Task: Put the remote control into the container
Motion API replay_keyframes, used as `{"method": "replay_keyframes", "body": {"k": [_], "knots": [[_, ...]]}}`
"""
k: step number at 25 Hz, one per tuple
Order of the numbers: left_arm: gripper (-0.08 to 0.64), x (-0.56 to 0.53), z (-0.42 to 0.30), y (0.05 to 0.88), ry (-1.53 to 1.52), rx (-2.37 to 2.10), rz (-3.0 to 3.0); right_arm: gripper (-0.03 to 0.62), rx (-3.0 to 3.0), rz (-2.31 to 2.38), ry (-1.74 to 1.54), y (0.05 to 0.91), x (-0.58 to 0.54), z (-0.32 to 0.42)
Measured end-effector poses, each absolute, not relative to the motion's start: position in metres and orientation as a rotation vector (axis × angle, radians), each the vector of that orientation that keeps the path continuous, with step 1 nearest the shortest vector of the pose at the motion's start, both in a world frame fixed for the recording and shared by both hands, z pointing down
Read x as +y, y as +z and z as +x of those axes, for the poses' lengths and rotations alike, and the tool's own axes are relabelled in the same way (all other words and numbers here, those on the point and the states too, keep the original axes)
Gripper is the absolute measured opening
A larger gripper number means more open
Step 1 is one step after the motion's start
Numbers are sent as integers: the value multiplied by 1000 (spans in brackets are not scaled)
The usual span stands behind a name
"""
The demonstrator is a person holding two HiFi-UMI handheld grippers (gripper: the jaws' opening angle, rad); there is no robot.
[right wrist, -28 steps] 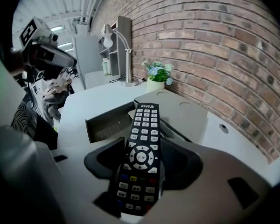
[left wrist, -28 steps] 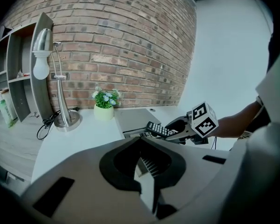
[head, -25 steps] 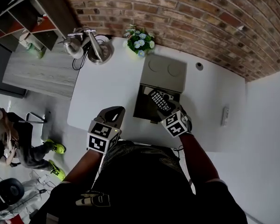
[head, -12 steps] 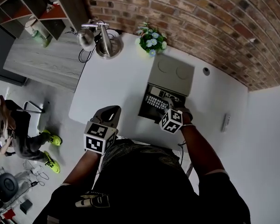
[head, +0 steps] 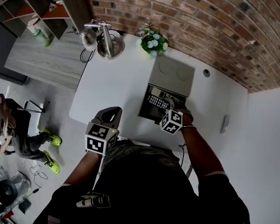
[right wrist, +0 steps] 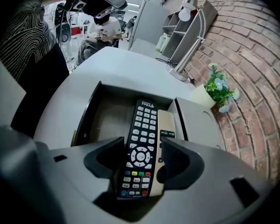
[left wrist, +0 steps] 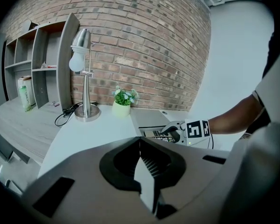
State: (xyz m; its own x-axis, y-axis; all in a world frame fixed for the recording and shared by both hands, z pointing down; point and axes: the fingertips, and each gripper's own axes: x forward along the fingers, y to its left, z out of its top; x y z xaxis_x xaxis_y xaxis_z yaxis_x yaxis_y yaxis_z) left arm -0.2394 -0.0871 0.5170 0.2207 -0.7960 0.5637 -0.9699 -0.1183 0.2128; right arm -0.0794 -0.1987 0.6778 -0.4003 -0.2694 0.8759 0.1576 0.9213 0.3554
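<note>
Black, long and covered in buttons, the remote control [right wrist: 141, 143] lies flat inside the dark grey rectangular container [right wrist: 91, 118], close against a slimmer beige remote [right wrist: 166, 125] on its right side. We note the right gripper [right wrist: 140, 155] low over the near end of the container, its jaws standing apart, one on each side of the black remote, with a thin gap showing at both tips. From the head view the container sits on the white tabletop [head: 116, 83] with its flat grey lid [head: 173, 73] lying open on the far side, toward the brick wall. The left gripper [left wrist: 144, 171] hangs off the near table edge, well apart from the container; its jaws are pressed together with nothing between them. At the far end of the table we record a silver desk lamp [head: 102, 41] and a small potted plant with pale flowers [head: 153, 38].
</note>
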Motion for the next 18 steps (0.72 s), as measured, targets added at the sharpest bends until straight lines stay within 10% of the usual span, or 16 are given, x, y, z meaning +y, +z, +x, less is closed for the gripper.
{"method": "replay_keyframes", "body": {"k": [8, 11, 18], "knots": [[8, -94, -223, 510, 459, -1586, 2049, 236, -2155, 426, -79, 630, -199, -67], [8, -98, -211, 503, 461, -1564, 2093, 22, -2316, 667, 254, 593, -202, -54], [8, -109, -179, 481, 425, -1479, 2202, 8, -2525, 991, 747, 510, -187, -19]]}}
